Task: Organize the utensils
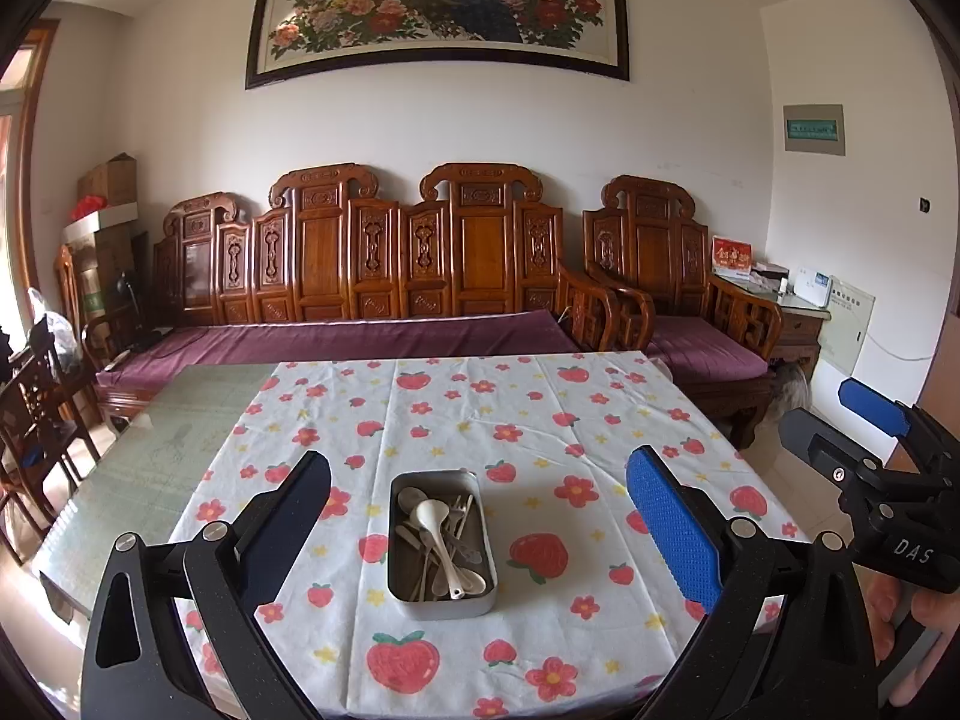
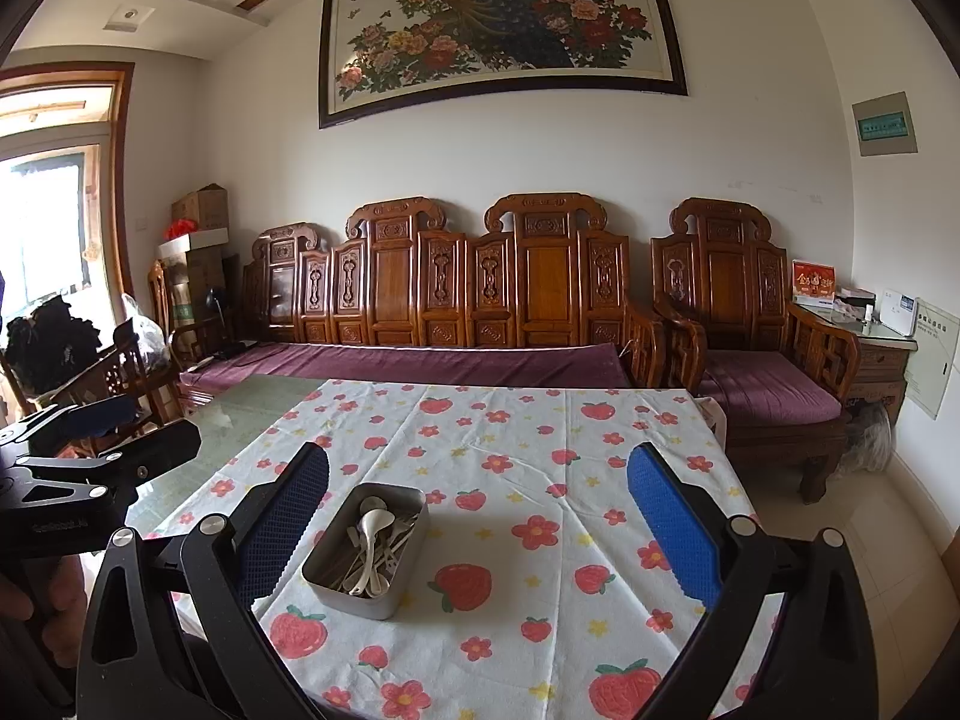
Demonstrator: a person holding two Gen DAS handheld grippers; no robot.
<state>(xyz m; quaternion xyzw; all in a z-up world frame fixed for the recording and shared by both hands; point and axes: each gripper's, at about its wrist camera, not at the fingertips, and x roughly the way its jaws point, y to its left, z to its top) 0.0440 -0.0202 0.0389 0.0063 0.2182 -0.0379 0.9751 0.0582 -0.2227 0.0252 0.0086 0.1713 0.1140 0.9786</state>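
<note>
Metal tin (image 1: 442, 540) full of utensils sits on the strawberry tablecloth (image 1: 540, 420) on the bench, white ceramic spoon (image 1: 440, 534) lying on top. Left gripper (image 1: 478, 531) and right gripper (image 2: 478, 525) both hover above it, fingers spread wide, holding nothing.

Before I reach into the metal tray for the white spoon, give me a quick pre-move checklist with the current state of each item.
1. Left gripper open, nothing between its fingers: ok.
2. Right gripper open and empty: ok.
3. Metal tray sits flat on the strawberry tablecloth, apart from both grippers: ok.
4. White spoon lies on top of the pile, bowl toward the sofa side, handle toward you: ok.
5. Forks and other utensils lie tangled beneath and beside it, so a clean single pick: cannot tell.
6. Cloth around the tray shows no other objects in the approach path: ok.
</note>
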